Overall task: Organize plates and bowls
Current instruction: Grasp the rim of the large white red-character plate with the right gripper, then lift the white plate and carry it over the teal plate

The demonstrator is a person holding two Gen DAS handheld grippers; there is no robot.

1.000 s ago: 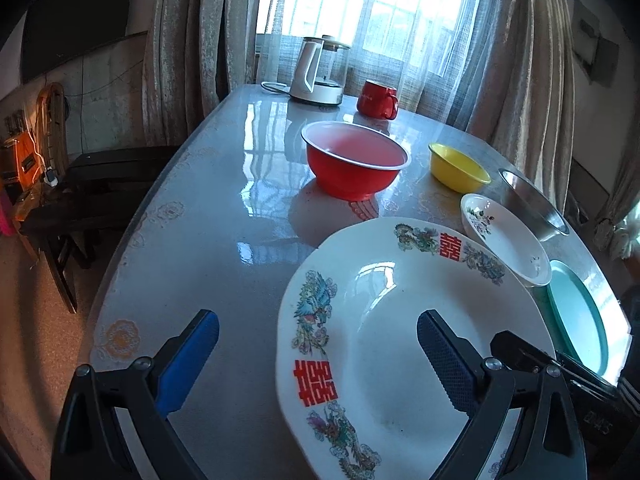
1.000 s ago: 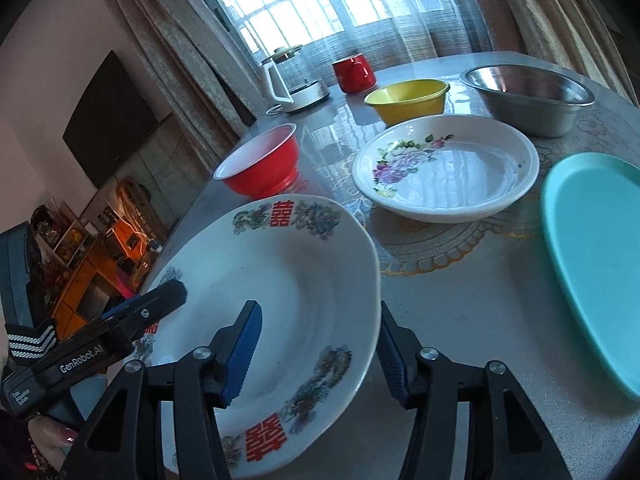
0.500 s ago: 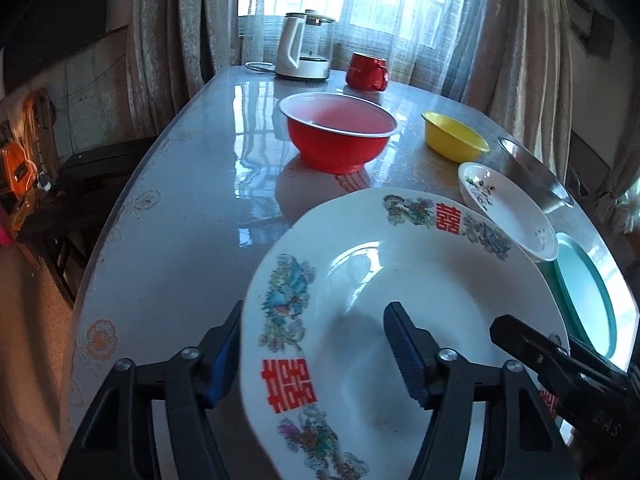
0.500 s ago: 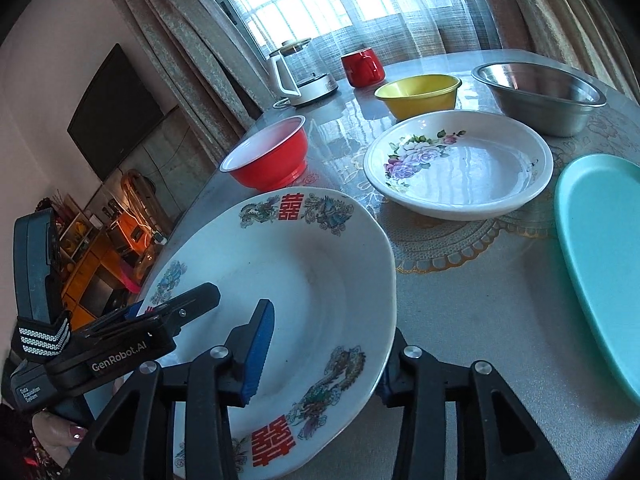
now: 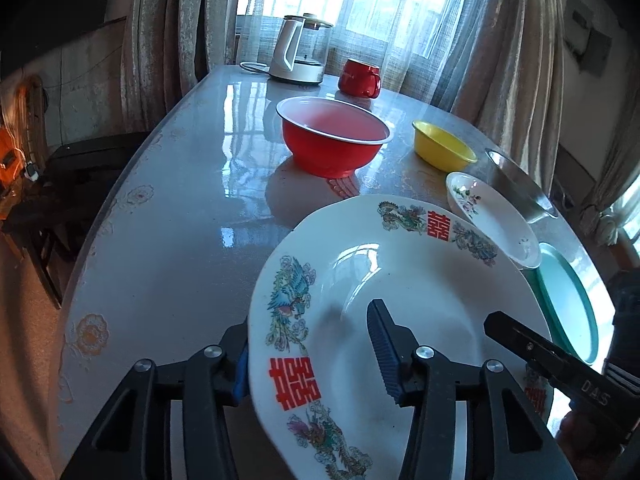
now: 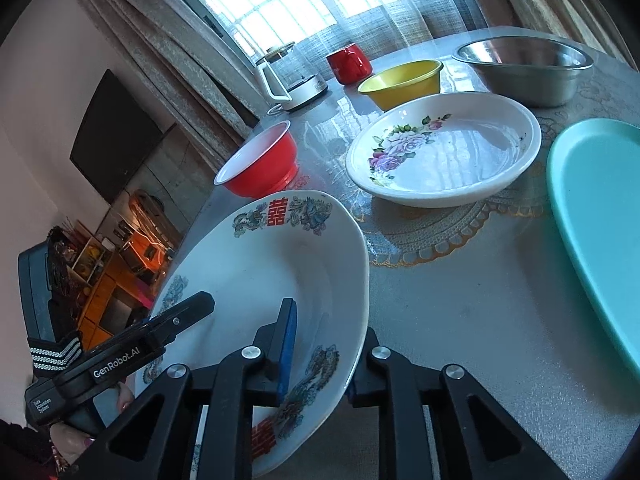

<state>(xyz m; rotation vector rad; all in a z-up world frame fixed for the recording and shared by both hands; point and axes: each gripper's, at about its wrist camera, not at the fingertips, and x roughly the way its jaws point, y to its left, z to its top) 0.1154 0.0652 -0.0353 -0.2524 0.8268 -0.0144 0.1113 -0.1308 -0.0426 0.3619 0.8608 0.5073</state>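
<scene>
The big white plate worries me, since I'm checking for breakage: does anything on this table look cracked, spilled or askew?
Only the big white plate sits askew: tilted, straddled at opposite rims by the left hand-held gripper and right hand-held gripper, whose jaws have just been closing. No cracks or spills visible.

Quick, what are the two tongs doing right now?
Left tongs: just closed on the big plate's left rim.
Right tongs: just closed on the same plate's right rim.

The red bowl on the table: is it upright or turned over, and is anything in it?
Upright and empty. The red bowl stands on its base on the table, rim up, with its pale inside bare.
</scene>
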